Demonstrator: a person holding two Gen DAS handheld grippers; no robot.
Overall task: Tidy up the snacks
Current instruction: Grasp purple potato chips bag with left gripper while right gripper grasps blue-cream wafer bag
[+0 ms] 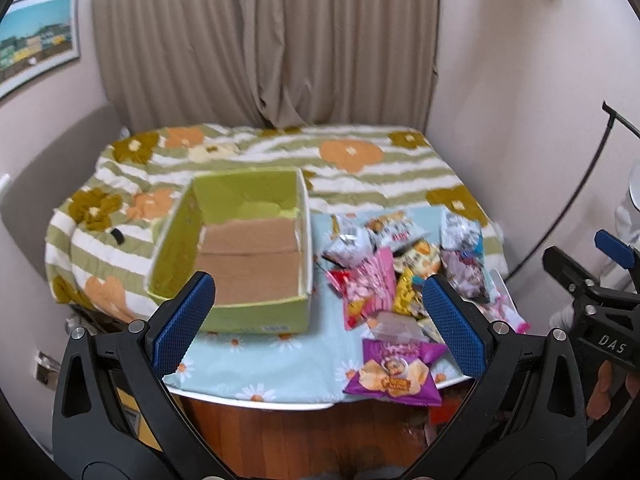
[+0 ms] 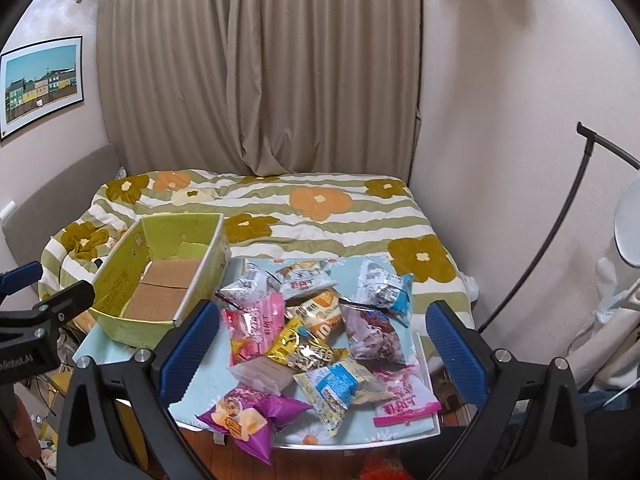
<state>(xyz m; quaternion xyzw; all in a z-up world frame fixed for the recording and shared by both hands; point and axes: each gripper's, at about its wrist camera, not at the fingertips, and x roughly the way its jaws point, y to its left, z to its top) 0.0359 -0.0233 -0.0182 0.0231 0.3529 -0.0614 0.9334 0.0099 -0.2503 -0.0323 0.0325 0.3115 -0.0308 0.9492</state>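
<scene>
- The left gripper (image 1: 320, 320) is hovering with blue-padded jaws spread wide, holding nothing.
- The right gripper (image 2: 322, 344) is likewise gaping (empty) above the pile of crinkly foil snack packets (image 2: 320, 332).
- The packets are lying on the daisy-print cloth (image 2: 216, 376), beside the empty green cardboard box (image 2: 160, 276).

Both wrist views look forward over the table (image 1: 256, 396), sharing its snacks (image 2: 320, 340).

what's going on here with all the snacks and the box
A person holds a two-finger gripper in each hand over a small table at the foot of a bed. Both the left gripper and the right gripper are open and hold nothing. A pile of snack packets lies loose on the daisy cloth, with a purple bag nearest the edge. The green cardboard box beside them is empty, so no sorting shows yet.
</scene>
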